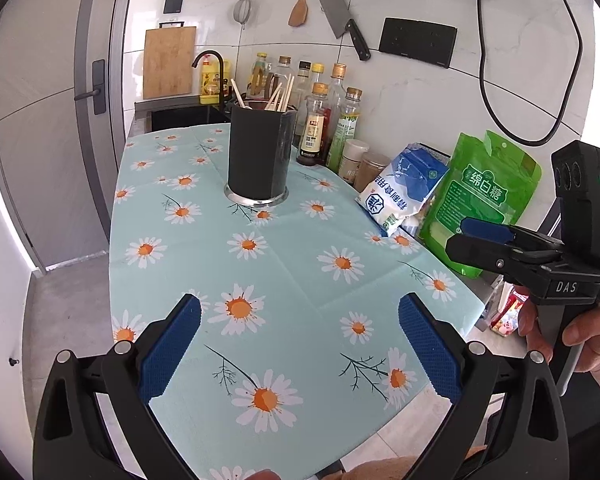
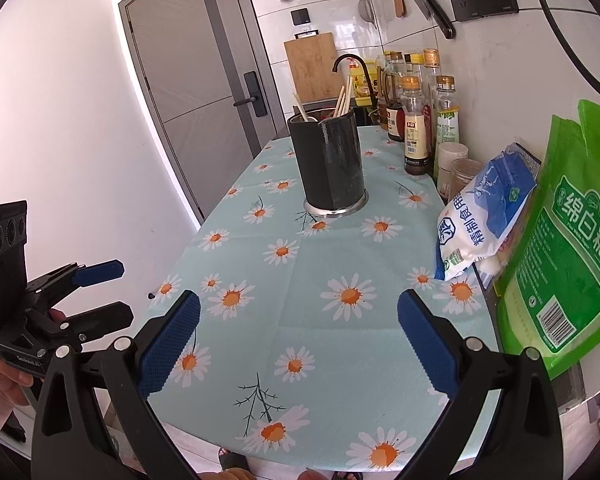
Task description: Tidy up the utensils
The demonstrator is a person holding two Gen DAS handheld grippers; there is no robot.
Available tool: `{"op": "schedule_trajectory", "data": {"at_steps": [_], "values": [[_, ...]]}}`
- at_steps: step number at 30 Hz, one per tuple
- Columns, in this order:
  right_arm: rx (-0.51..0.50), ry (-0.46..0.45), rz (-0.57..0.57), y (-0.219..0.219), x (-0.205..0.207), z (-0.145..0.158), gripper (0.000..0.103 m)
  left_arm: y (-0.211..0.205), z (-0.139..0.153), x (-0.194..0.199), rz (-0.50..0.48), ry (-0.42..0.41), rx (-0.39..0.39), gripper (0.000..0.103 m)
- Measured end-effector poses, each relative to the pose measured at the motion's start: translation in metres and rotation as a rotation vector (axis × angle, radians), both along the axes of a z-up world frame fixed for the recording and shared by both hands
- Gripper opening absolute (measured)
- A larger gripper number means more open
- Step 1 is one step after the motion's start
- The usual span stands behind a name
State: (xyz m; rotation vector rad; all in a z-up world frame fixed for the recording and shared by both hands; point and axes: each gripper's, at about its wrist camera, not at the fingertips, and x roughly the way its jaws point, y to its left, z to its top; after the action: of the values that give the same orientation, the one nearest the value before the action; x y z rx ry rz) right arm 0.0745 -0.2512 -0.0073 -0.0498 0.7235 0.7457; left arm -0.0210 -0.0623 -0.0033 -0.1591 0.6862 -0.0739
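Two empty claws, left (image 1: 300, 354) and right (image 2: 299, 350), spread wide above bare daisy tablecloth (image 1: 300, 280) near its front edge.

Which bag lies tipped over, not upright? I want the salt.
The blue-and-white bag, lying slanted beside the standing green bag.

I see the utensil holder (image 1: 260, 152), a black cylinder on a shiny metal base ring, standing upright a little above the centre of the frame in both views, on the far part of the bench (image 1: 284, 288) that carries a light blue daisy cloth. Several pale wooden chopsticks (image 1: 280, 96) stand inside it; most lean to the right as a bundle, and one (image 1: 237, 94) leans to the left. In the right wrist view I also see something pale and rounded (image 2: 310, 118) at the rim, but I cannot tell what it is.
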Motion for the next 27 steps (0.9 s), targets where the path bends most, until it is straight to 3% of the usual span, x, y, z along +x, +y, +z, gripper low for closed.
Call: {"op": "schedule_trajectory", "data": {"at_steps": [27], "values": [[-0.03, 0.044, 0.012, -0.004, 0.009, -0.014, 0.098, -0.001, -0.005, -0.004, 0.103, 0.015, -0.031, 0.097]]}}
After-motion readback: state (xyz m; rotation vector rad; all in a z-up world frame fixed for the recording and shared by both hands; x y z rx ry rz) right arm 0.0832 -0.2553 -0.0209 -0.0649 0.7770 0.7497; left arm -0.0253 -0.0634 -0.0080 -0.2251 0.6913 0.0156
